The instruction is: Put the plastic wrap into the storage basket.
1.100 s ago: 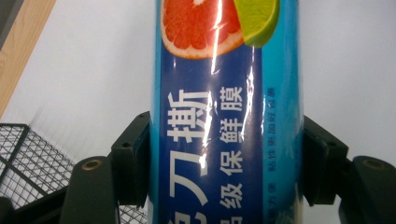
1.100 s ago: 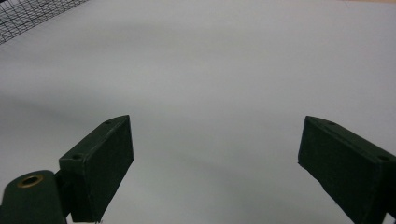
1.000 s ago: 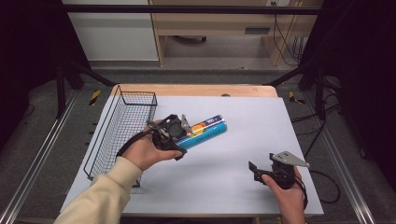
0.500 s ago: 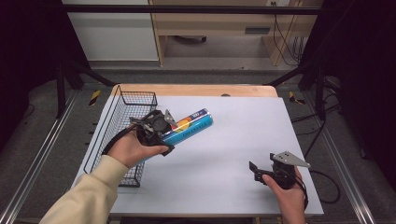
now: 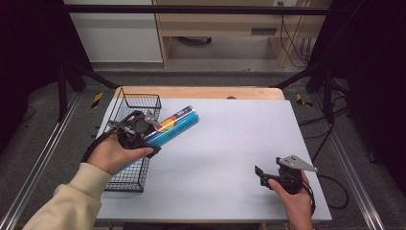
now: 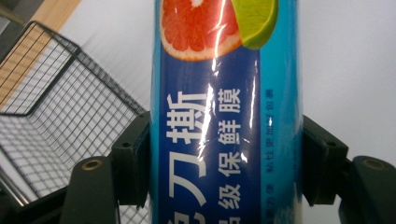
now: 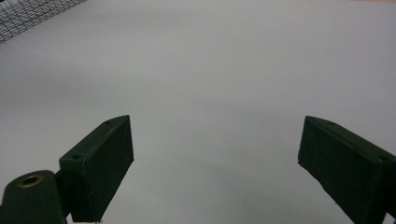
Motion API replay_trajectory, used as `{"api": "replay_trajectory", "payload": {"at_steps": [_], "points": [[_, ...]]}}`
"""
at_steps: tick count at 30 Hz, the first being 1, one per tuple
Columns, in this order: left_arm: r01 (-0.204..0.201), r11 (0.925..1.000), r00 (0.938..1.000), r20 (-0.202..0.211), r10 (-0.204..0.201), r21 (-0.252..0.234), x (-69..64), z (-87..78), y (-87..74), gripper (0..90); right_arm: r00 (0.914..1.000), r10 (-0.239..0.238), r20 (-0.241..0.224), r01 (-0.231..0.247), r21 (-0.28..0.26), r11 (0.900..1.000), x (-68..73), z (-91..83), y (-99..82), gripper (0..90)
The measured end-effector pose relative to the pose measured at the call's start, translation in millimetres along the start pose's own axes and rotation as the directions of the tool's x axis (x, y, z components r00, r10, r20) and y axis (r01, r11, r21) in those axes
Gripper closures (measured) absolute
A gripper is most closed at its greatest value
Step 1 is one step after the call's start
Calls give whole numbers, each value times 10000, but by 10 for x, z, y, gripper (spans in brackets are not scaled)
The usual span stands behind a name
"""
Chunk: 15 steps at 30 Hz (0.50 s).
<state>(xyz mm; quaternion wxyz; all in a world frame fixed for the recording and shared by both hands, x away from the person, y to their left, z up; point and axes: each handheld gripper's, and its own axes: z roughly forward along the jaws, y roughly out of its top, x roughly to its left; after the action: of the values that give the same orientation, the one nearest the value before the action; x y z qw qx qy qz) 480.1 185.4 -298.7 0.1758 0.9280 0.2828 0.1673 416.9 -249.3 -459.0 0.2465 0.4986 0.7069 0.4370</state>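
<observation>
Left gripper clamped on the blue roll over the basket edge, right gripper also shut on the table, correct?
Not quite. The right gripper is open: the right gripper view shows its jaws wide apart over bare table. The rest holds: the left gripper is clamped on the blue roll by the wire basket.

Setting: we read this as a lab recording bench, not a home. The white table [image 5: 230,143] with a wooden edge stands inside a black frame [image 5: 191,9], with metal rails [image 5: 38,163] on a grey carpeted floor. Yellow-black tape [image 5: 97,99] marks the floor. Cables [image 5: 287,33] hang by a wooden shelf [image 5: 215,24] behind; the surroundings are dark.
</observation>
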Motion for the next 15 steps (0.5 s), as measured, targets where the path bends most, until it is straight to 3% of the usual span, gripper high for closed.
{"api": "replay_trajectory", "payload": {"at_steps": [4,8,15], "points": [[510,9987,9985,-172,-511,-73,70,-59,-145,321,10000,16,-43,-16,27,10000,3,11,-2,106],[775,9970,9964,-343,-776,-35,127,-74,-260,321,10000,26,-24,-26,48,10000,8,9,-2,106],[918,9958,9950,-393,-918,-22,170,-79,-365,321,10000,-25,-1,25,76,10000,27,19,0,106]]}}
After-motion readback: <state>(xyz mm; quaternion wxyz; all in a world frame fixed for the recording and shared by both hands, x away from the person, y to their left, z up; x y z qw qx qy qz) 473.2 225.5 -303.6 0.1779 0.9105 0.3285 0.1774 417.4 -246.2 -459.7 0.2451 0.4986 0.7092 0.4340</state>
